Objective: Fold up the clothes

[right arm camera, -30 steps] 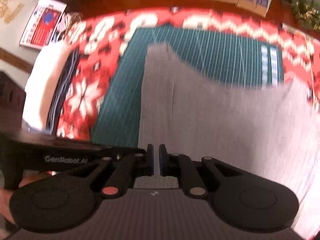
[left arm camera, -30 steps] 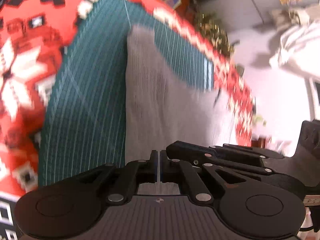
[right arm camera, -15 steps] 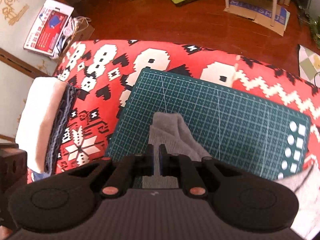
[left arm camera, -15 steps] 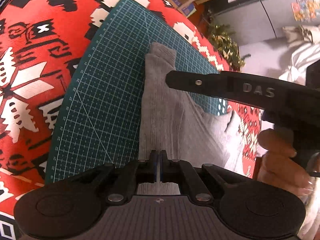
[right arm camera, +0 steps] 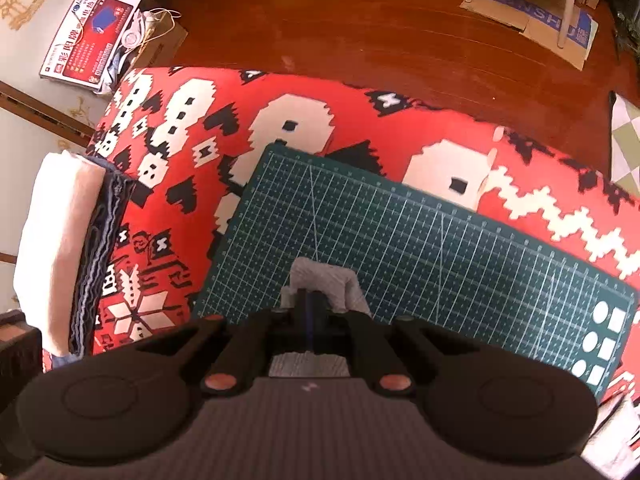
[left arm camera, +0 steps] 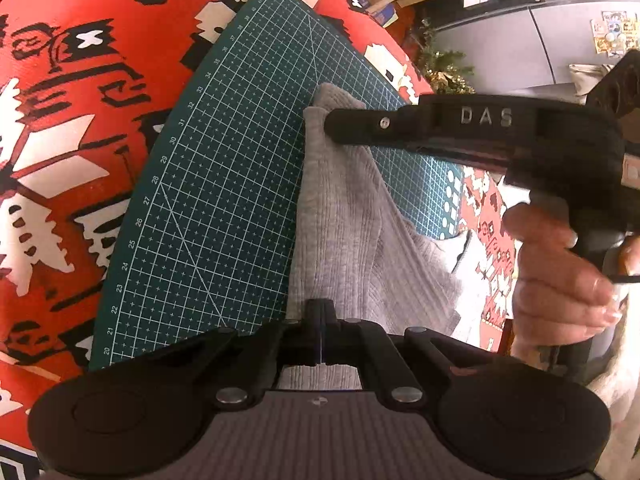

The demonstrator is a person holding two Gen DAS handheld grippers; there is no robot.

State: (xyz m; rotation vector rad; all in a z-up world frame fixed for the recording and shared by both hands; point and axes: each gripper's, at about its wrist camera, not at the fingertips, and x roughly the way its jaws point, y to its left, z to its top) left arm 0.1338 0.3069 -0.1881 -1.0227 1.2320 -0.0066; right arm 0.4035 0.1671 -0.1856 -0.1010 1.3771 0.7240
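Observation:
A grey ribbed knit garment (left arm camera: 344,224) lies stretched over the green cutting mat (left arm camera: 224,184). My left gripper (left arm camera: 320,312) is shut on its near edge. My right gripper (left arm camera: 330,124) reaches in from the right in the left wrist view, held by a hand (left arm camera: 560,276), and pinches the garment's far corner low over the mat. In the right wrist view that right gripper (right arm camera: 310,300) is shut on a bunched grey garment corner (right arm camera: 324,280) above the green mat (right arm camera: 420,248).
The mat rests on a red, white and black patterned cloth (right arm camera: 200,152). A stack of folded clothes (right arm camera: 68,240) sits at the left. Beyond are a wooden floor (right arm camera: 360,40), a printed box (right arm camera: 92,28) and cardboard (right arm camera: 532,12).
The garment hung spread wide and raised; it now lies lowered onto the mat. My right gripper has carried its corner forward and down, bunching the cloth. Both grippers have stayed shut.

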